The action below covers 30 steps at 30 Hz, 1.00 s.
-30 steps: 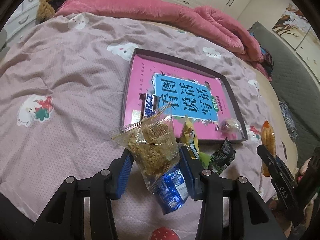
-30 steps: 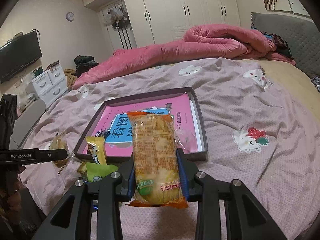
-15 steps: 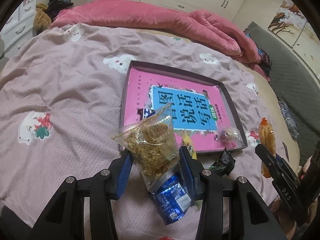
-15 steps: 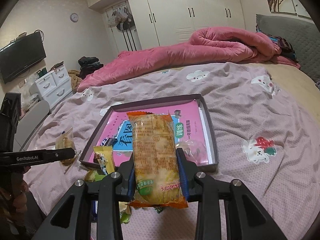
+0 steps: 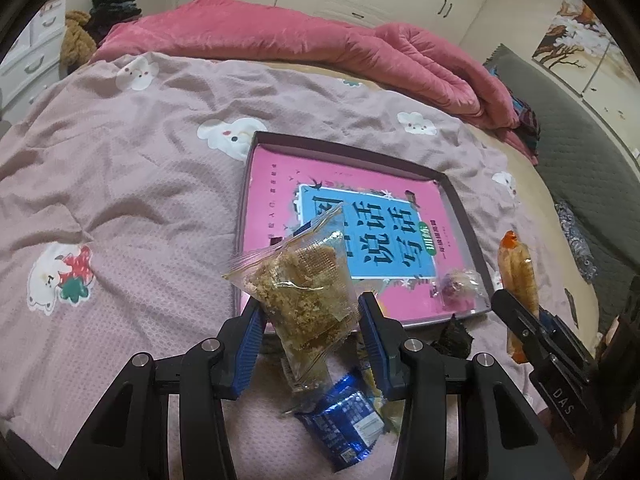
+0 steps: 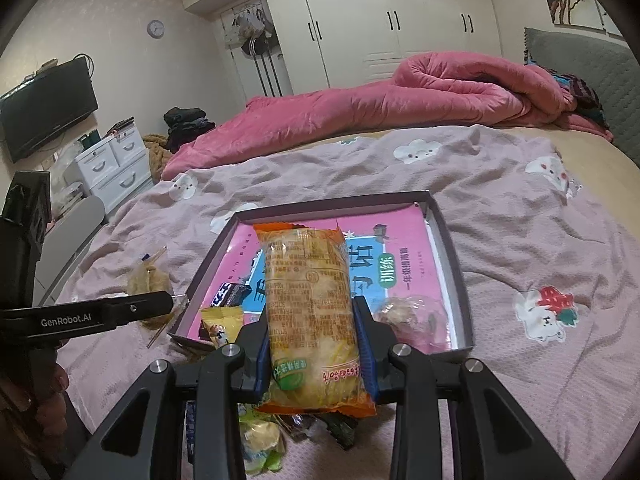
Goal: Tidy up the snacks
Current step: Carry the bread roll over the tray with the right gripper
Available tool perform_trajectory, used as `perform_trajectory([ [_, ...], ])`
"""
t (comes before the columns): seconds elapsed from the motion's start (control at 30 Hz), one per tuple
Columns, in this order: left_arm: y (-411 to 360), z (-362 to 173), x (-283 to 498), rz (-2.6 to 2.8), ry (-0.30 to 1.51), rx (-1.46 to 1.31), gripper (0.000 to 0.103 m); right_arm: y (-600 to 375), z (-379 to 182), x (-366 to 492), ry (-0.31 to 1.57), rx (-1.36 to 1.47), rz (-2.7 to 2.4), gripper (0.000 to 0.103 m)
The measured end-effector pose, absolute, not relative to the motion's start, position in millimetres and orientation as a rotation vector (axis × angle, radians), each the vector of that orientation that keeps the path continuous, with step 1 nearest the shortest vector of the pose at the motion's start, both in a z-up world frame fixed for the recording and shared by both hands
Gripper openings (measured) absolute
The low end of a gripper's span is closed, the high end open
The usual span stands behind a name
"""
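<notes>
My left gripper (image 5: 312, 312) is shut on a clear bag of brown crumbly snack (image 5: 304, 292), held above the near edge of the dark tray (image 5: 460, 200). A pink and blue book (image 5: 360, 220) lines the tray. My right gripper (image 6: 312, 316) is shut on a long orange and yellow packet (image 6: 308, 300) over the tray's near rim (image 6: 452, 248). Inside the tray lie a dark chocolate bar (image 6: 228, 296) and a clear-wrapped sweet (image 6: 412, 312). A yellow packet (image 6: 220, 324) leans at the rim. The left gripper (image 6: 152, 304) shows at the left of the right wrist view.
Loose packets lie on the pink sheet in front of the tray: a blue one (image 5: 344, 420), a black one (image 5: 452, 336), green and yellow ones (image 6: 260, 440). A rolled pink quilt (image 6: 400, 108) lies behind. White drawers (image 6: 116, 164) and a grey headboard (image 6: 580, 64) flank the bed.
Both grippers have moved forward towards the tray with their packets still held. The tray sits nearer in both views, and the loose packets have slid lower under the fingers.
</notes>
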State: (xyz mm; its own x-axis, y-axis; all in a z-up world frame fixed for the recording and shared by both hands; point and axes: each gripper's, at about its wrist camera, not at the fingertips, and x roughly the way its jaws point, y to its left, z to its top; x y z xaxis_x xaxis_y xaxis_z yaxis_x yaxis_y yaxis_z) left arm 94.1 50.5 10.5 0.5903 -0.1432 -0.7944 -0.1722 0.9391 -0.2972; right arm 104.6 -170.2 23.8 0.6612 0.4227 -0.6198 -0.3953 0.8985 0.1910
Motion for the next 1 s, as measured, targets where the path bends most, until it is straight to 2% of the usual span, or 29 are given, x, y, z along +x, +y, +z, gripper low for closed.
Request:
perform_trajectory([
  [1.0,47,0,144,0.028,0.979,-0.314,0.048,-167,5,142,0.736,0.118,0.489,0.035],
])
